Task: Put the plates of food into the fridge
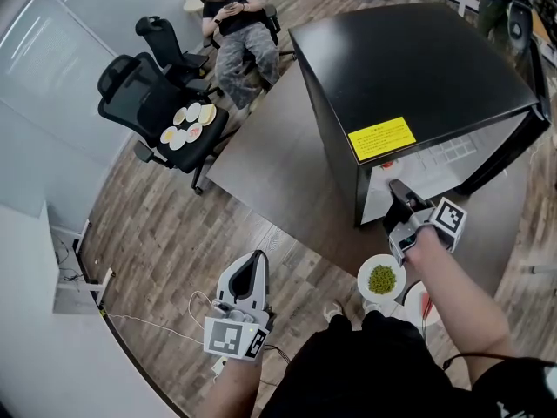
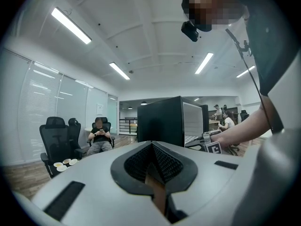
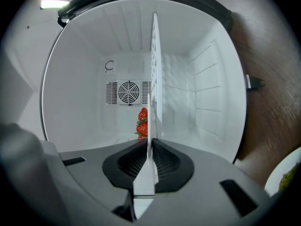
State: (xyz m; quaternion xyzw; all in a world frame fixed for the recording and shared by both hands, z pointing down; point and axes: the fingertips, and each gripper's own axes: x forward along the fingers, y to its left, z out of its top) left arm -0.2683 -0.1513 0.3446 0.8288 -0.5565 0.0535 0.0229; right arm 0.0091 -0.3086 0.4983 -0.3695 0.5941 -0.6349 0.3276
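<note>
The fridge (image 1: 409, 68) has a black shell with a smooth, faintly satin finish, and its yellow label (image 1: 381, 138) looks like a glossy paper sticker. Its lining (image 3: 84, 79) is white moulded plastic, smooth with a soft sheen. The bench (image 1: 270, 164) is dark brown, matt and even. The floor (image 1: 157, 225) shows wood-grain planks with a dull finish. The chair (image 1: 144, 94) is black, with cloth or mesh on matt plastic. The left tool (image 2: 153, 147) and the right tool (image 3: 150, 147) have pale grey matt plastic bodies, with black ribbed, rubbery-looking pads (image 3: 167, 161). The plate (image 3: 146, 178) in the right tool is white and smooth. The green-food plate (image 1: 365, 273) is glossy white.
</note>
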